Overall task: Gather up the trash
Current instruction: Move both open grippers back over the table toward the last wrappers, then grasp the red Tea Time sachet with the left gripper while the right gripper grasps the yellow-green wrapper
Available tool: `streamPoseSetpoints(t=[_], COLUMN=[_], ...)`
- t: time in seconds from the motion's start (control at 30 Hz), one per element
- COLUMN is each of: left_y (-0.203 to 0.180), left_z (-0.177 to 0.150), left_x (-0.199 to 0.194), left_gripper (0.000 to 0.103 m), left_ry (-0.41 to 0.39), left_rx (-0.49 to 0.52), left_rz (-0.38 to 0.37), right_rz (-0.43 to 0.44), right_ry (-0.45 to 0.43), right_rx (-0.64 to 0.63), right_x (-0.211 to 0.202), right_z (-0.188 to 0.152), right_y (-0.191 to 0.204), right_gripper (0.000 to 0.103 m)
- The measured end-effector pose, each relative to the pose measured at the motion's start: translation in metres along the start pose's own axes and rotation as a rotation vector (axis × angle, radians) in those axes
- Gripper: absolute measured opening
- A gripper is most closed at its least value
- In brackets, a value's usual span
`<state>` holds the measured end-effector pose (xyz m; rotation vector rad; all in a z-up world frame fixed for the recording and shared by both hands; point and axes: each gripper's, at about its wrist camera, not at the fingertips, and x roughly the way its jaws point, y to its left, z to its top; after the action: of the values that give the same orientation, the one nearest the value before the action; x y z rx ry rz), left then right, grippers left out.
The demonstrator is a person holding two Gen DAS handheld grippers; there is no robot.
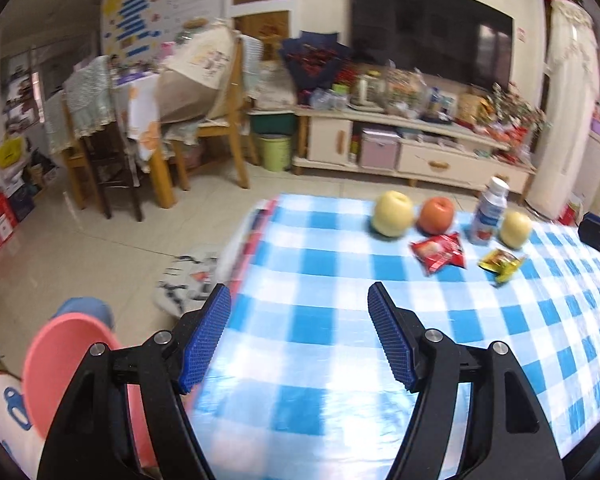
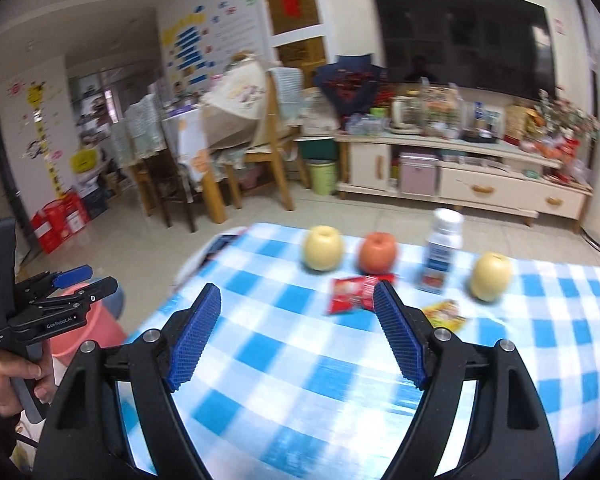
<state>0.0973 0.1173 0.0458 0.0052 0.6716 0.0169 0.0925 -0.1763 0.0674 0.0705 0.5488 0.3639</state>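
A red snack wrapper (image 1: 440,253) and a yellow wrapper (image 1: 501,263) lie on the blue checked tablecloth (image 1: 320,340) near the far edge. In the right wrist view the red wrapper (image 2: 350,294) sits just beyond my right fingertip and the yellow wrapper (image 2: 446,314) lies to its right. My left gripper (image 1: 299,294) is open and empty over the table's near left part. My right gripper (image 2: 297,292) is open and empty above the table. A pink bin (image 1: 60,364) stands on the floor left of the table; the left gripper (image 2: 74,280) hovers over it in the right wrist view.
Two yellow apples (image 1: 393,213) (image 1: 516,229), a red apple (image 1: 436,215) and a white bottle (image 1: 489,210) stand along the table's far edge. Beyond are chairs (image 1: 220,120), a green bin (image 1: 276,152) and a cluttered TV cabinet (image 1: 420,148).
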Motion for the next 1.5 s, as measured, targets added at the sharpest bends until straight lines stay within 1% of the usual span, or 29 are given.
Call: streamPoseSetpoints(t=[0.1,0.23,0.3,0.4,0.47,0.53,0.6,0.73,0.87,0.97,1.03,1.07,1.1,1.17,1.23,1.37,1.5], left_y=[-0.034,-0.074,-0.093,-0.122,-0.136,-0.153,-0.166,-0.189,-0.21,-0.228,-0.238,-0.242,-0.245,-0.25,-0.253,-0.251,-0.252], left_z=[0.002,0.002,0.003,0.005,0.008,0.01,0.013,0.022,0.028,0.029,0.03,0.03,0.03,0.029,0.03,0.031,0.029], left_x=[0.021,0.048,0.066,0.098,0.117,0.14,0.16,0.203,0.228,0.243,0.252,0.257,0.261,0.269,0.277,0.281,0.28], left_gripper=[0.071,0.071,0.071,0.071,0.071,0.071,0.071,0.071,0.071,0.071,0.073,0.084,0.086,0.086,0.086,0.09,0.09], left_ry=[0.018,0.001,-0.003,0.003,0.006,0.015,0.028,0.074,0.096,0.114,0.127,0.136,0.137,0.151,0.186,0.201,0.206], left_rx=[0.059,0.136,0.185,0.255,0.268,0.285,0.281,0.233,0.179,0.184,0.187,0.19,0.186,0.19,0.198,0.194,0.217], left_rz=[-0.035,-0.084,-0.105,-0.109,-0.135,-0.14,-0.154,-0.176,-0.207,-0.195,-0.184,-0.166,-0.163,-0.154,-0.127,-0.104,-0.093], right_rz=[-0.04,-0.068,-0.077,-0.097,-0.108,-0.118,-0.125,-0.147,-0.16,-0.159,-0.164,-0.166,-0.168,-0.174,-0.176,-0.175,-0.184], right_ry=[0.004,0.02,0.033,0.062,0.084,0.106,0.121,0.141,0.152,0.152,0.145,0.141,0.14,0.147,0.161,0.193,0.241], right_rx=[0.025,0.056,0.069,0.087,0.098,0.102,0.098,0.071,0.031,0.013,0.006,0.005,0.004,0.004,0.0,-0.016,-0.047], right_x=[-0.002,0.003,0.01,0.028,0.039,0.055,0.065,0.088,0.105,0.114,0.117,0.119,0.121,0.126,0.135,0.154,0.172], right_z=[-0.01,-0.024,-0.03,-0.039,-0.045,-0.05,-0.052,-0.055,-0.055,-0.056,-0.056,-0.057,-0.057,-0.059,-0.06,-0.059,-0.059], right_y=[-0.029,-0.057,-0.068,-0.087,-0.098,-0.109,-0.118,-0.134,-0.144,-0.148,-0.15,-0.151,-0.152,-0.154,-0.156,-0.156,-0.156], right_gripper=[0.081,0.082,0.082,0.083,0.084,0.084,0.084,0.084,0.086,0.087,0.091,0.093,0.093,0.094,0.095,0.096,0.096])
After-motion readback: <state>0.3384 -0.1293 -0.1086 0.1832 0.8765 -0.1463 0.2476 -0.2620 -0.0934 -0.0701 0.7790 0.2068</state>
